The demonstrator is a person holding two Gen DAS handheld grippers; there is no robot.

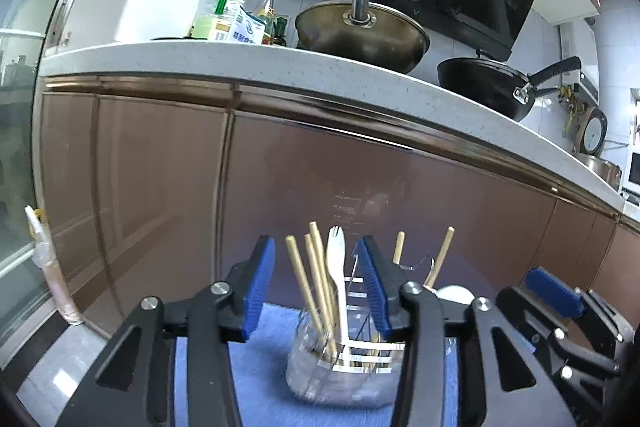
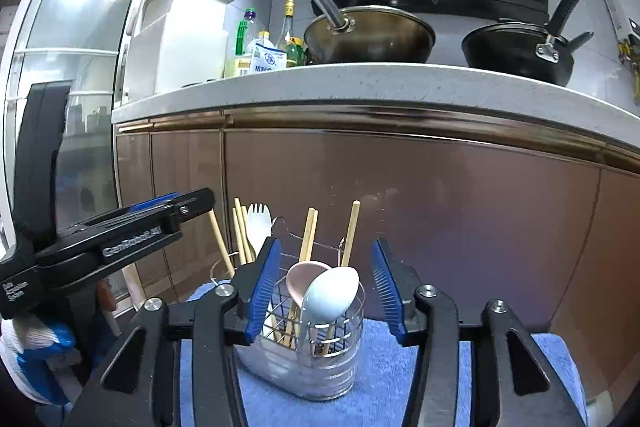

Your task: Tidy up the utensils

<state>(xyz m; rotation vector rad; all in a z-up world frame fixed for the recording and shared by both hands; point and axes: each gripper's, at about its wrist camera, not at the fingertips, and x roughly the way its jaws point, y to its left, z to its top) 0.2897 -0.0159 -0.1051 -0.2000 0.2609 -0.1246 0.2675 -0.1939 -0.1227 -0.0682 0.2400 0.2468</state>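
Observation:
A clear utensil holder with a wire frame (image 1: 344, 367) (image 2: 316, 347) stands on a blue towel (image 1: 264, 379) (image 2: 400, 387). It holds several wooden chopsticks (image 1: 308, 283) (image 2: 308, 239), a white spork (image 1: 337, 267) (image 2: 258, 227), a pink spoon (image 2: 302, 283) and a pale blue spoon (image 2: 332, 293). My left gripper (image 1: 318, 287) is open and empty, its jaws either side of the chopsticks and spork. My right gripper (image 2: 324, 287) is open and empty, its jaws either side of the holder's spoon compartment. The left gripper's side also shows in the right wrist view (image 2: 120, 239).
Brown cabinet doors (image 1: 320, 179) (image 2: 400, 195) rise right behind the holder under a white countertop (image 1: 280, 67) (image 2: 360, 83). On it stand a steel wok (image 1: 360, 35), a black pan (image 1: 492, 87) and bottles (image 1: 240, 15). A glass door (image 2: 60, 27) is at left.

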